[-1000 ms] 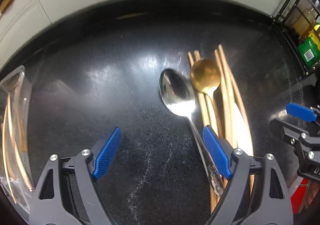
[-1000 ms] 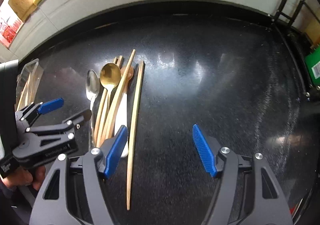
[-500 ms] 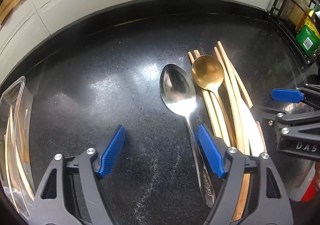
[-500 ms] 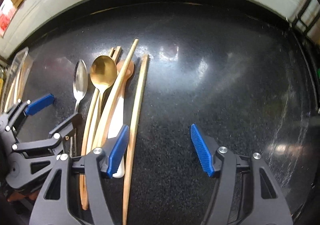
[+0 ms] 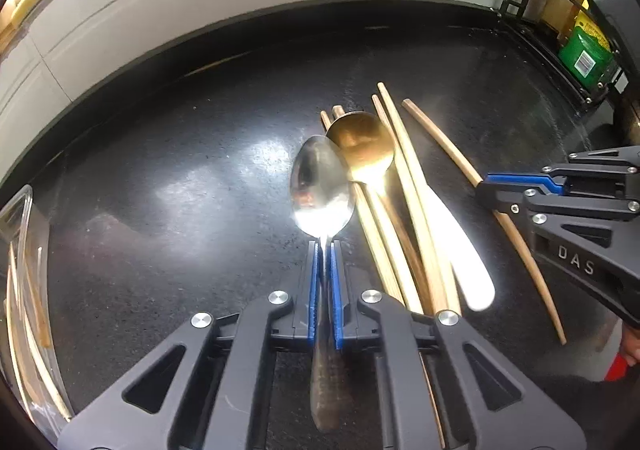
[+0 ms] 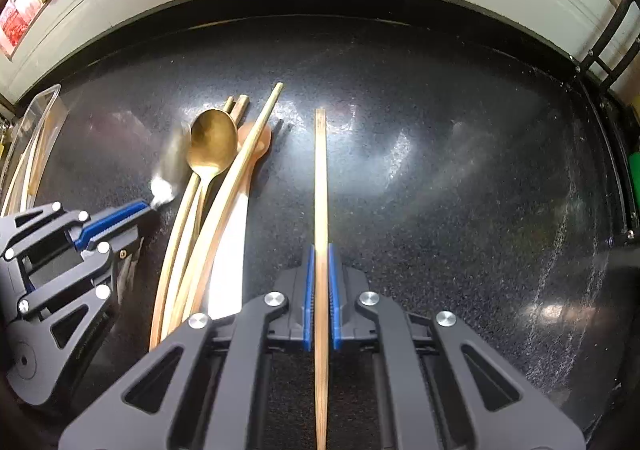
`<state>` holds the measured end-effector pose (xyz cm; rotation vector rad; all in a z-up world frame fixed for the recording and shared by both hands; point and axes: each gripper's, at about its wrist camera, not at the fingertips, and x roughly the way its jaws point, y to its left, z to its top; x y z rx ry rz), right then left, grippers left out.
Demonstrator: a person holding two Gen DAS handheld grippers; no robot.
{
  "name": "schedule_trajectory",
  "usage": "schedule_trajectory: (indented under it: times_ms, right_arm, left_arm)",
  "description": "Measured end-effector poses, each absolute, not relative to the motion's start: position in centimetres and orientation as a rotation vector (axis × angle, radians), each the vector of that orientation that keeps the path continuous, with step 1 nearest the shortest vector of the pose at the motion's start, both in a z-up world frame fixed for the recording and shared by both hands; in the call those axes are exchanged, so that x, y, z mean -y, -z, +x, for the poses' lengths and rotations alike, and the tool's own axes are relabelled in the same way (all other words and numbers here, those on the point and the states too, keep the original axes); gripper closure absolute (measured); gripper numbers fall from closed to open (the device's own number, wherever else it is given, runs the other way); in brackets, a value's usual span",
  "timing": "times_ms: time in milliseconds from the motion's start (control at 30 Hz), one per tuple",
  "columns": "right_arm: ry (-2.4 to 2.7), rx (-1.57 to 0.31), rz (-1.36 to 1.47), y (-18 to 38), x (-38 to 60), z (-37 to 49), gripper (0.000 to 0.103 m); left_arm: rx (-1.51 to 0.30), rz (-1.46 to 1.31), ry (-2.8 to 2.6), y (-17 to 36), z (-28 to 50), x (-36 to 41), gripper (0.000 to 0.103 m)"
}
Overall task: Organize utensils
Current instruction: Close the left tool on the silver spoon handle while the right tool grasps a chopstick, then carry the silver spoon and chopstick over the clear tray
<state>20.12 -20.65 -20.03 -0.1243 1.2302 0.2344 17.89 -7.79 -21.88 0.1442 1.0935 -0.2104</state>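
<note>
— Black speckled countertop under white tile, clear tray at the far left edge with a few sticks already in it.
— Left gripper clamped tight on the neck of the silver spoon, bowl forward, handle running back between the pads. Right gripper pinched shut on a single wooden chopstick, set apart from the pile.
— Rest of the pile between the two: gold spoon, white-handled utensil, more chopsticks, all touching or overlapping.
— Silver bowl overlapping the gold one at the rim. Best lifted straight up first, then carried away left, probably toward the tray, to avoid dragging the gold spoon along.
— Same for the chopstick: lift level, keep the long end from swinging into the pile. Grip looks near the middle, so likely balanced.
— Slowly with both; thin, smooth items, easy to let pivot in the pads.
</note>
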Motion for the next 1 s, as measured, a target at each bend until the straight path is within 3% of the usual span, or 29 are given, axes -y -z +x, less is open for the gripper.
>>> schedule_trajectory:
  times_ms: [333,1000]
  right_arm:
    - [-0.218,-1.186,-0.064,17.7,22.3,20.4,0.096]
    - [-0.247,-0.893,-0.059,3.1,21.9,11.0,0.096]
  left_arm:
    - [-1.049,0.139,0.169,19.2,17.8,6.4,0.098]
    - [-0.867,0.033,0.005,6.1,9.2,1.3,0.098]
